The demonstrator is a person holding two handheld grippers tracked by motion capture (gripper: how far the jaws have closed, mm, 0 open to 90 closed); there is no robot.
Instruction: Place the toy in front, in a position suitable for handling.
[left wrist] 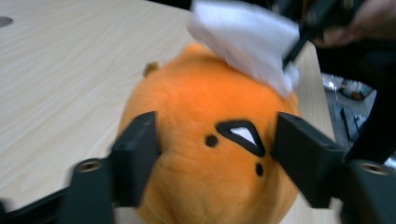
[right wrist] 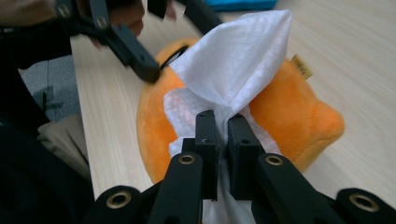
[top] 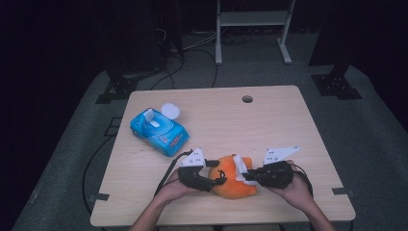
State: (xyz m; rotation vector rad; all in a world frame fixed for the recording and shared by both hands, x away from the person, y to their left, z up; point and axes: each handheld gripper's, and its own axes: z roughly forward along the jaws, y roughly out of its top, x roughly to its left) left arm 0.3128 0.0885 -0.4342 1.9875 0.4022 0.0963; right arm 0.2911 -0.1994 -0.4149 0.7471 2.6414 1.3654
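An orange plush toy (top: 233,185) with a black-stitched face lies near the table's front edge. My left gripper (top: 219,172) reaches it from the left. In the left gripper view the plush (left wrist: 205,121) sits between the two jaws, which stand apart at its sides; I see no dent where they meet it. My right gripper (right wrist: 223,126) is shut on a bunched white tissue (right wrist: 233,60), whose loose end rests on top of the plush (right wrist: 299,107). In the high view the tissue (top: 240,168) lies on the toy's right side, by the right gripper (top: 248,177).
A blue pack of wipes (top: 159,131) with its lid flipped up lies at the table's left, a small white round thing (top: 170,110) just behind it. A cable hole (top: 247,99) is near the far edge. A white metal stand (top: 252,19) is on the floor beyond.
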